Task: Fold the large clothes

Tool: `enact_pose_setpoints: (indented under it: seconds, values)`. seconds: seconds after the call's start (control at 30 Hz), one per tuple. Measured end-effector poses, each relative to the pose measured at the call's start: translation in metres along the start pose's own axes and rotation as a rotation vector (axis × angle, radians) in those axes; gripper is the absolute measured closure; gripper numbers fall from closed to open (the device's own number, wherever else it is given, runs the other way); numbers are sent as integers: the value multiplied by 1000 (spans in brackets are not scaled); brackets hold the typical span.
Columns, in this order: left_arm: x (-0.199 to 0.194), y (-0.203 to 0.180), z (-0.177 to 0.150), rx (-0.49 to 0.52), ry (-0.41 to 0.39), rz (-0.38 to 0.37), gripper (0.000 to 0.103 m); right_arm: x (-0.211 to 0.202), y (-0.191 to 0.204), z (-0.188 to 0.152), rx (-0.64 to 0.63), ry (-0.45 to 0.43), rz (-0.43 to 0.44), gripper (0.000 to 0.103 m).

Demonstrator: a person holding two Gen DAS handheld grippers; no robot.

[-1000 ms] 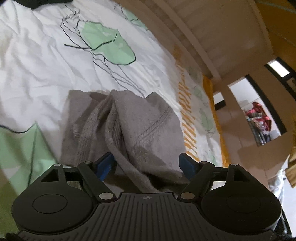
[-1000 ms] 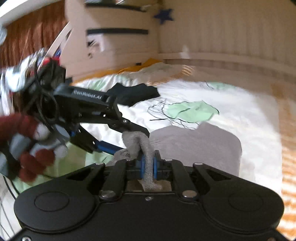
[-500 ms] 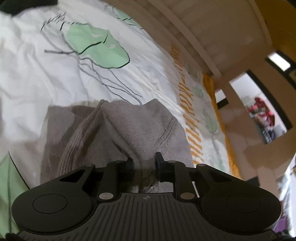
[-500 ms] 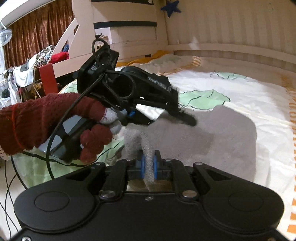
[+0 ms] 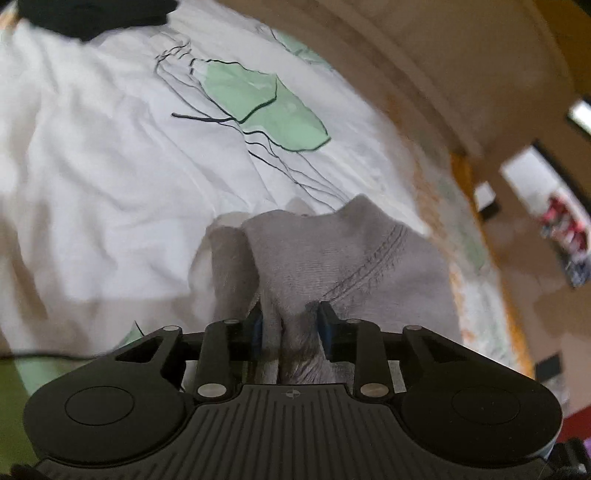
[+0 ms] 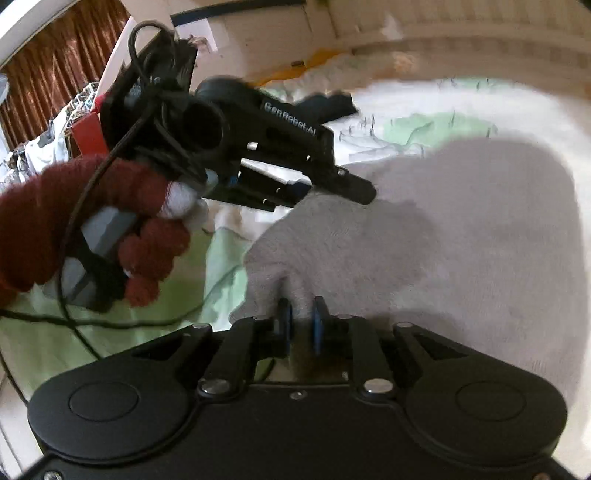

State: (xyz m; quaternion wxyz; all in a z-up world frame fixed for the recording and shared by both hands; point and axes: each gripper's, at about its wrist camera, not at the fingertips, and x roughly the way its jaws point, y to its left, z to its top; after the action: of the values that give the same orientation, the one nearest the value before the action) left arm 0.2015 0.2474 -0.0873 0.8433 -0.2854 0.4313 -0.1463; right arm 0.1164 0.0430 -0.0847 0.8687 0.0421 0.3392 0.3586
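A grey knit garment (image 5: 351,258) lies folded on a white bed sheet (image 5: 110,166) with green leaf prints. My left gripper (image 5: 290,325) has a bunched fold of it filling the gap between its blue pads, and its jaws are opening. In the right wrist view the garment (image 6: 461,240) spreads wide and flat to the right. My right gripper (image 6: 301,321) has a corner of its near edge between the pads, jaws opening. A red-gloved hand (image 6: 74,206) holds the left gripper (image 6: 328,192) over the garment's left edge.
A black garment (image 5: 92,14) lies at the far end of the bed, also seen as the dark cloth (image 6: 325,107) behind the left gripper. A pale wooden bed rail (image 5: 406,55) runs along the far side. A black cable (image 6: 92,325) trails over the sheet at left.
The left gripper went from wide open to closed on the garment fold, then eased slightly. Both hands sank toward the bed. The right pads parted a little and less cloth sits between them.
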Motion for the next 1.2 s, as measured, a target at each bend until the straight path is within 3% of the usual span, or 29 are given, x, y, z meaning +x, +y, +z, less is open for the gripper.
enact_pose_setpoints:
  seconds: [0.07, 0.13, 0.2, 0.4, 0.5, 0.53, 0.6, 0.67, 0.8, 0.93, 1.03, 1.2]
  values:
    - [-3, -4, 0, 15, -10, -17, 71, -12, -4, 3, 16, -24, 26, 73]
    - [-4, -7, 1, 35, -15, -9, 69, -32, -7, 10, 1, -60, 33, 51]
    - [-2, -7, -1, 19, -18, -14, 68, -49, -14, 20, -15, -101, 28, 46]
    - [-5, 0, 1, -15, -18, -33, 65, -58, -55, 66, 5, -183, -100, 46]
    - [-5, -3, 2, 0, -20, -27, 61, -34, -79, 80, 34, -159, -163, 46]
    - [-6, -4, 2, 8, -20, -24, 59, -21, -86, 80, 42, -114, -182, 46]
    - [-11, -11, 2, 45, -22, 1, 59, 5, -99, 73, 59, -21, -185, 46]
    - [-22, -23, 1, 126, -38, 34, 57, 6, -100, 70, 65, -58, -164, 46]
    - [-49, -49, -12, 253, -56, 43, 50, -9, -94, 76, 57, -43, -159, 46]
    - [-62, -62, -36, 372, 28, -10, 46, -23, -96, 74, 79, -60, -142, 46]
    - [-56, -61, -52, 459, 119, 54, 45, -33, -95, 66, 64, -66, -161, 45]
    - [-48, -35, -45, 357, 160, 156, 45, -64, -92, 45, 76, -56, -186, 40]
